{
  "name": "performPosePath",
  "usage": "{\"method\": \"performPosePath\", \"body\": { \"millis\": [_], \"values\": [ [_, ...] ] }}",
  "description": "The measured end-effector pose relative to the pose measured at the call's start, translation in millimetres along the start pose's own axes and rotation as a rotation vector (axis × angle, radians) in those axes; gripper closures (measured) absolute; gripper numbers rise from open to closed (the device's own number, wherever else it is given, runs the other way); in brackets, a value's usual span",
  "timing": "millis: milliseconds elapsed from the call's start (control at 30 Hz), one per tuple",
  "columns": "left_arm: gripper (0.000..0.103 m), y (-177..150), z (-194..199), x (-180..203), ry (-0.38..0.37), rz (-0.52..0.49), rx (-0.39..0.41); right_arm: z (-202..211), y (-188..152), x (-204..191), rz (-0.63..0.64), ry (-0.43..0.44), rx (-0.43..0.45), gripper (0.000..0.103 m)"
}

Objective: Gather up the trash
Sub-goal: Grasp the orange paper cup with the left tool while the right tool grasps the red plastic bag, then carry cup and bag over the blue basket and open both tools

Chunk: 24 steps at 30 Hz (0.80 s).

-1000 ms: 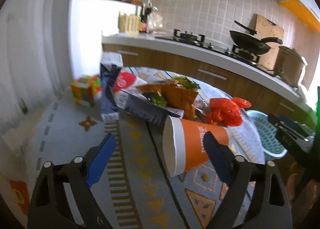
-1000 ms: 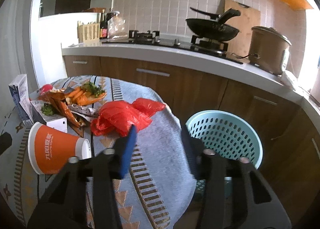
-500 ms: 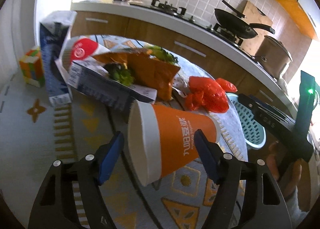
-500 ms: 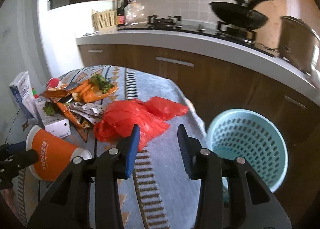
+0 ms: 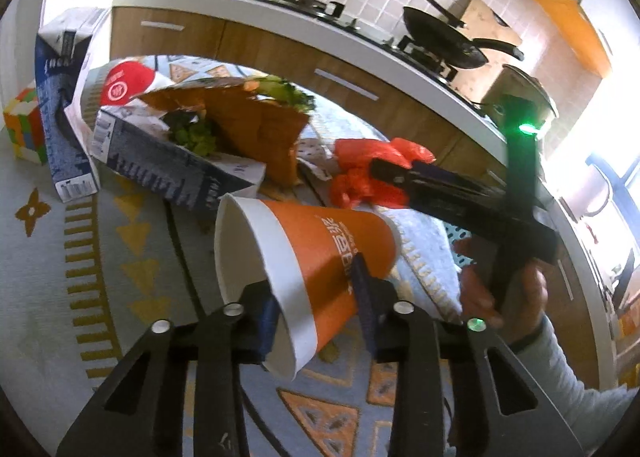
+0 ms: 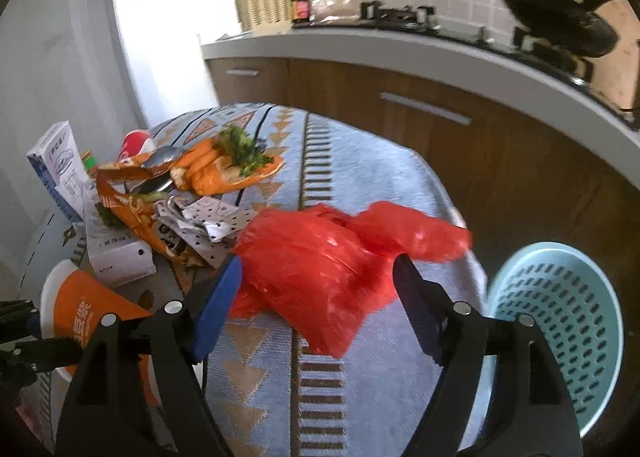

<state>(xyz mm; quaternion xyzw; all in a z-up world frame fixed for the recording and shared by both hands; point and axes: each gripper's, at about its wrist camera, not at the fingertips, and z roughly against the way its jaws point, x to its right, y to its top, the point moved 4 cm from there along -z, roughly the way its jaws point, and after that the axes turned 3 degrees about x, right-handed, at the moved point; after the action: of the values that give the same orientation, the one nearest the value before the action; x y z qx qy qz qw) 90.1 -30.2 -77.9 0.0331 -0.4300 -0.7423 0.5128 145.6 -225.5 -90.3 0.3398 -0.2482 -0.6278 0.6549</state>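
Jaws of the left gripper have just closed onto the orange cup.

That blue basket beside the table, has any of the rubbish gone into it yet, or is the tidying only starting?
Only starting. The blue basket looks empty as far as it shows.

In hand: the left gripper has just been closing on the orange paper cup, and the right gripper has just been opening around the red plastic bag, not yet gripping it.

Left: the snack wrappers and cartons still on the table.
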Motion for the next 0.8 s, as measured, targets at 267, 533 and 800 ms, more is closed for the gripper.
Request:
{"method": "performPosePath", "body": {
  "millis": [267,533,800],
  "values": [
    [0.102,-8,11,31,-0.041,-0.03,0.027,-7,-11,10,-0.025,0.026,-0.051,0.059],
    [0.102,-5,21,64,-0.014,-0.102,0.091,45,-16,46,-0.169,0.087,0.041,0.079],
    [0.102,38,9,135,-0.06,-0.25,0.134,124,-13,105,-0.192,-0.172,0.147,0.079]
  ]
}}
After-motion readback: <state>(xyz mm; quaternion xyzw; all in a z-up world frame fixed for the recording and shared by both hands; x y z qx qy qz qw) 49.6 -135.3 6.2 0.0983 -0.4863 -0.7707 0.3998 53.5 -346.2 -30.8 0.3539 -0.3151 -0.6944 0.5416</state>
